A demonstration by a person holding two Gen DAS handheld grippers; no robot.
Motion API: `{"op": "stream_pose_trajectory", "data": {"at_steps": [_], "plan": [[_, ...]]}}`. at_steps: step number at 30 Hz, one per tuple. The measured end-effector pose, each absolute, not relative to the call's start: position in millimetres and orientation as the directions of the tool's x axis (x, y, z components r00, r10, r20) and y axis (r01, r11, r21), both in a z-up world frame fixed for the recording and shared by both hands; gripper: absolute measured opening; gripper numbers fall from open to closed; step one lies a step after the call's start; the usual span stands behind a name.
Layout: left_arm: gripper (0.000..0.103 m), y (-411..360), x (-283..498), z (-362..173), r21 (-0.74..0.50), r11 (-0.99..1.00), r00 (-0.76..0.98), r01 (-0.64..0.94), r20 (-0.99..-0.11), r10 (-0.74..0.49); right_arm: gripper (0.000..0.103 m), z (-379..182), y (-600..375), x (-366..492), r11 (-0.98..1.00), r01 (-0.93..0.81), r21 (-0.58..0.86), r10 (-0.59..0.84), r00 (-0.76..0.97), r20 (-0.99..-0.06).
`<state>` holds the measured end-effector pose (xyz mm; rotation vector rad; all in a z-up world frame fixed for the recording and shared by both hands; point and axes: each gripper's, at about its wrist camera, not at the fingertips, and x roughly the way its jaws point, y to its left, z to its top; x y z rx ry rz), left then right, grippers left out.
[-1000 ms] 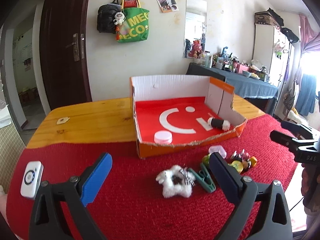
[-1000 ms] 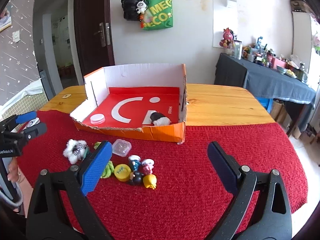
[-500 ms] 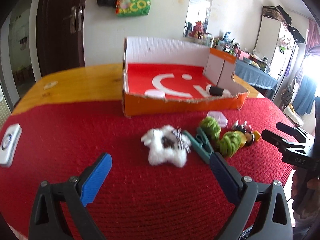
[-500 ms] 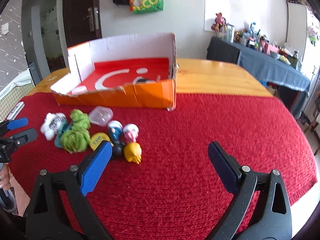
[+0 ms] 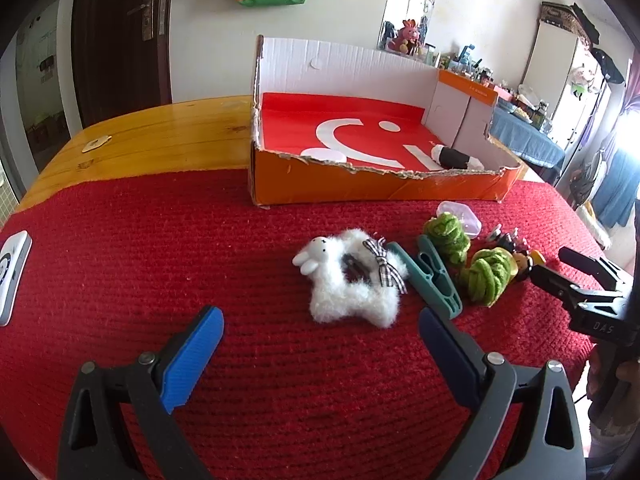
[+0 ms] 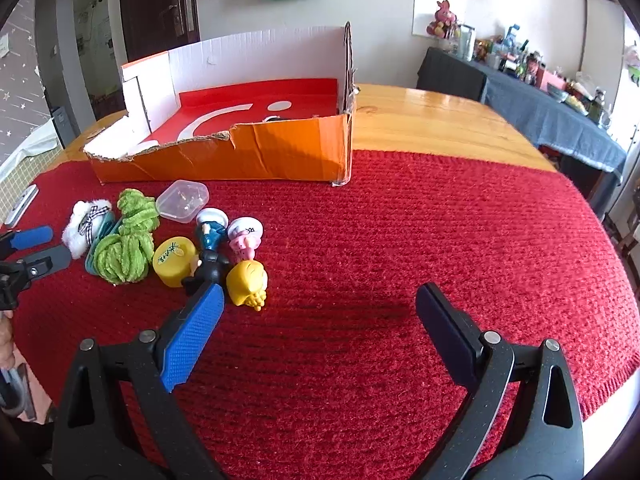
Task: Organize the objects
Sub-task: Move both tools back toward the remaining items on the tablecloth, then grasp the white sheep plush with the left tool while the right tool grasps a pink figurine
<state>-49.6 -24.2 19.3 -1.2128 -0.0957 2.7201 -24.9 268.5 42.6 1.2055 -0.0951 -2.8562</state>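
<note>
Left gripper [image 5: 320, 340]: fingers spread, empty, just short of white plush sheep [image 5: 352, 280]. Right gripper [image 6: 318, 312]: fingers spread, empty, beside yellow figurine [image 6: 247, 282]. Both toys on red mat [image 6: 400, 248], worktop; orange cardboard box [image 5: 372, 188] behind.

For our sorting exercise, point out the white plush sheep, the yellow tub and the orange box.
Sheep [image 5: 352, 288], left wrist view, on its fluffy body.
Yellow tub [image 6: 173, 258], right wrist view, on its lid.
Box [image 6: 280, 152], right wrist view, on its orange front wall.
</note>
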Motion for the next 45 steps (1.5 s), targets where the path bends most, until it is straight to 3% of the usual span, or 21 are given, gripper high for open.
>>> {"op": "stream_pose_trajectory", "data": {"at_steps": [17,26,40,45], "plan": [[0.100,-28,-69,15,-0.010,-0.991,-0.622,-0.134,-0.778,0.092,0.098,47,276,-39,-1.000,0.002,-0.012,0.007,-0.673,-0.739],[0.099,-28,-73,18,0.007,-0.981,-0.604,-0.193,-0.788,0.114,0.098,48,277,-47,-0.991,0.136,-0.009,-0.083,-0.652,-0.754],[0.083,-19,-87,19,-0.023,-0.957,-0.590,-0.289,-0.783,0.197,0.056,48,264,-60,-0.966,0.258,0.027,-0.188,-0.625,-0.758],[0.075,-12,-88,19,-0.011,-0.946,-0.596,-0.325,-0.774,0.214,0.047,49,259,-61,-0.957,0.287,0.035,-0.214,-0.620,-0.755]]}}
